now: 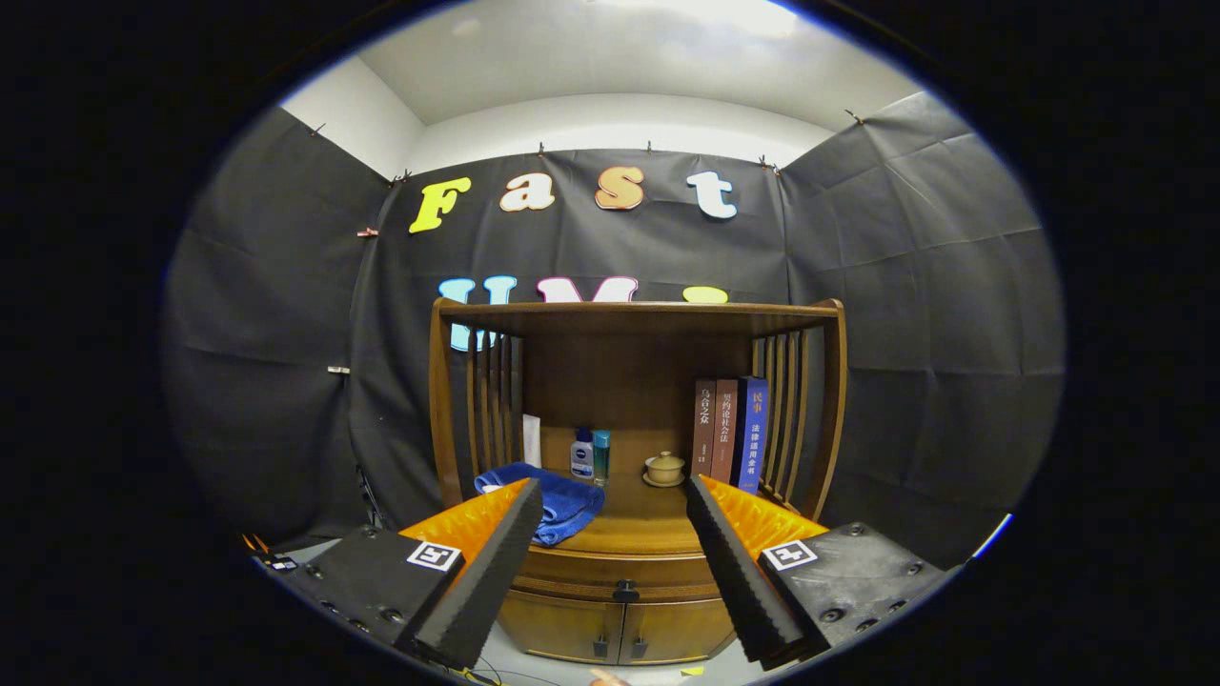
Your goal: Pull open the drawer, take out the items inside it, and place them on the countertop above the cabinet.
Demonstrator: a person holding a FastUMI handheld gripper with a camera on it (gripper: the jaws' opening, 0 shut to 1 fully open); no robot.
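A wooden cabinet (pixel 629 610) stands ahead, its curved drawer (pixel 620 570) closed, with a small dark knob (pixel 625 592) between and just beyond my fingers. The countertop (pixel 639 519) above the drawer carries a blue towel (pixel 558 505), a white bottle (pixel 581 454), a teal bottle (pixel 601 455) and a lidded tea cup on a saucer (pixel 664 469). My gripper (pixel 612 495) is open and holds nothing, hanging in front of the cabinet and apart from it. The drawer's contents are hidden.
Three upright books (pixel 731 431) lean at the right of the countertop beside the slatted side rail (pixel 796 419). A wooden shelf (pixel 634 314) roofs the countertop. Two small doors (pixel 620 634) sit under the drawer. Black cloth walls surround the cabinet.
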